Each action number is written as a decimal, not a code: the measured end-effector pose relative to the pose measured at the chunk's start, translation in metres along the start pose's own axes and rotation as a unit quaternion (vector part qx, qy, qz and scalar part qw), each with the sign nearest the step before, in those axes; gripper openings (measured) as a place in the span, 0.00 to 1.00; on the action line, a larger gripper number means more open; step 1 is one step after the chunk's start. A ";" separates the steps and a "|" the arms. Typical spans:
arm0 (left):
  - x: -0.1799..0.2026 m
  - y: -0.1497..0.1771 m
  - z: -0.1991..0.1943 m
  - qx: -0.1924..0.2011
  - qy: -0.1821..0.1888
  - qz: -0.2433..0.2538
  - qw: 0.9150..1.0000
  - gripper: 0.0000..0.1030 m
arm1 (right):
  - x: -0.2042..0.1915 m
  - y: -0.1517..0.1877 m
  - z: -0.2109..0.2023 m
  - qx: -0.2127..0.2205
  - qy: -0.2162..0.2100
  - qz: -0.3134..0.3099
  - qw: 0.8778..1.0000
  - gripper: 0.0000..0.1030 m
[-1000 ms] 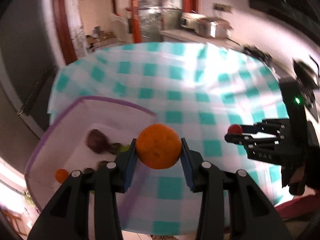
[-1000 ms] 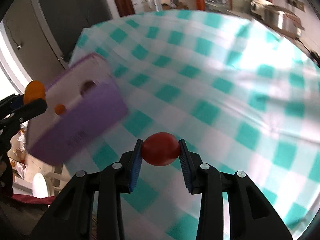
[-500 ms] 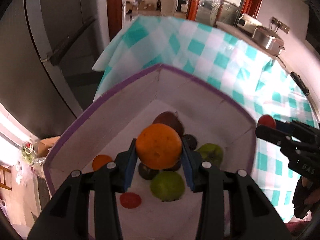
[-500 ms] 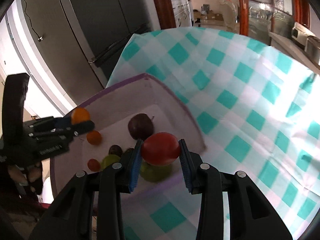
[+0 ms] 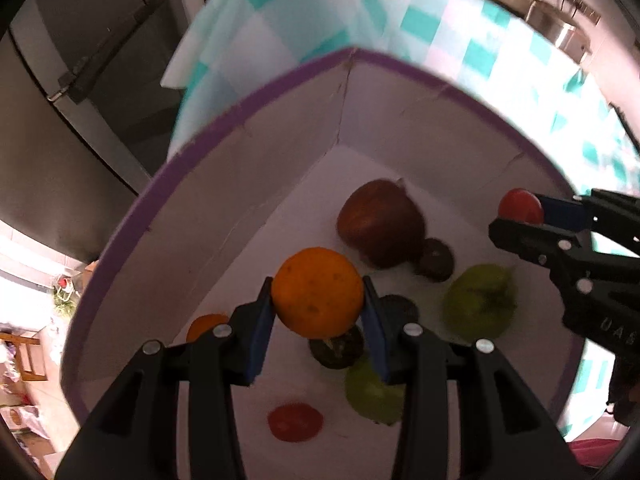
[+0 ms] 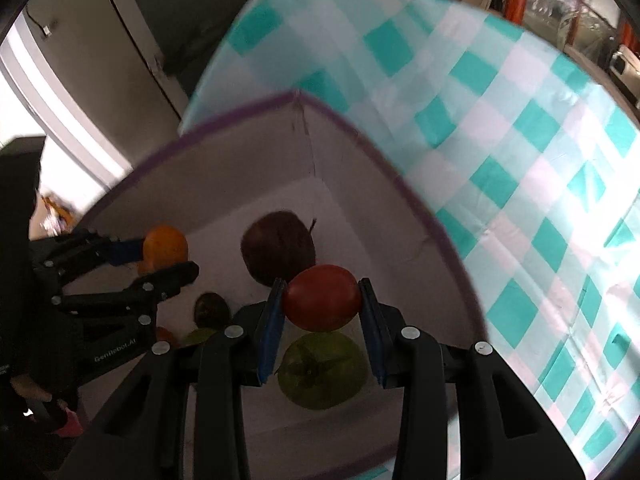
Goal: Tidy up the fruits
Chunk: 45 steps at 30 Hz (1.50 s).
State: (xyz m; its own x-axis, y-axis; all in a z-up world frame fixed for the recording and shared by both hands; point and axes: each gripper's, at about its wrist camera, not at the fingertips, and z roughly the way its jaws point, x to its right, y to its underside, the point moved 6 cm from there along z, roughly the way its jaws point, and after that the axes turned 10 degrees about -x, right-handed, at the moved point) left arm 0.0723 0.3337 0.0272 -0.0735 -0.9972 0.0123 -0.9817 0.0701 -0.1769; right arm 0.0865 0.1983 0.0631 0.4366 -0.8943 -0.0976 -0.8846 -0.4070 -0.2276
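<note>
The left claw (image 5: 318,294) squeezes an orange (image 5: 318,292) and the right claw (image 6: 321,298) squeezes a tomato (image 6: 321,298) over the box (image 5: 400,120); lower them gently onto bare spots before letting go.

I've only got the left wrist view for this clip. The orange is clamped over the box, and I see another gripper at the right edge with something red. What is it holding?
Observer: The right gripper is shut on a red tomato, hanging over the inside of the purple-rimmed box.
Operator: What lies right under that tomato?
Observer: A green fruit with a stem scar sits on the box floor just below it.
Operator: Does the big dark red fruit have a stem?
Observer: Yes, a short stem sticks up from the dark red fruit, clear in the right wrist view.
</note>
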 end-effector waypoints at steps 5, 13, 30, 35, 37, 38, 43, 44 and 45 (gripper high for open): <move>-0.007 -0.008 0.025 -0.031 -0.013 0.009 0.999 0.41 | -0.006 -0.010 0.024 -0.041 0.019 -0.009 0.999 0.36; -0.011 -0.013 0.054 -0.055 -0.025 0.016 0.998 0.42 | -0.001 -0.015 0.050 -0.085 0.032 0.013 0.996 0.36; -0.031 -0.001 -0.028 0.103 -0.020 -0.011 0.994 0.87 | -0.009 -0.003 -0.003 -0.020 0.003 0.040 0.999 0.84; -0.042 0.020 -0.105 0.216 -0.043 -0.028 0.975 0.99 | -0.028 0.015 -0.024 0.005 -0.031 0.012 0.999 0.84; -0.047 0.030 -0.134 0.255 -0.054 -0.045 0.964 0.99 | -0.034 0.026 -0.030 0.009 -0.041 -0.007 0.999 0.84; -0.052 0.031 -0.145 0.266 -0.065 -0.060 0.960 0.99 | -0.033 0.031 -0.032 0.010 -0.046 -0.014 0.999 0.84; -0.058 0.037 -0.149 0.225 -0.066 -0.118 0.965 0.99 | -0.046 0.031 -0.032 0.003 -0.044 -0.034 0.998 0.84; -0.057 0.041 -0.143 0.206 -0.071 -0.125 0.968 0.99 | -0.049 0.032 -0.032 -0.002 -0.036 -0.037 0.999 0.84; -0.058 0.044 -0.138 0.186 -0.078 -0.129 0.971 0.99 | -0.048 0.031 -0.028 -0.006 -0.027 -0.041 0.999 0.84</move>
State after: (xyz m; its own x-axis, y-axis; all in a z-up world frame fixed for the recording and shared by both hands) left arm 0.0087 0.3979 0.1544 0.2236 -0.9738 -0.0411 -0.8307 -0.1683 -0.5307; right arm 0.0335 0.2235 0.0875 0.5154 -0.8469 -0.1305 -0.8473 -0.4808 -0.2256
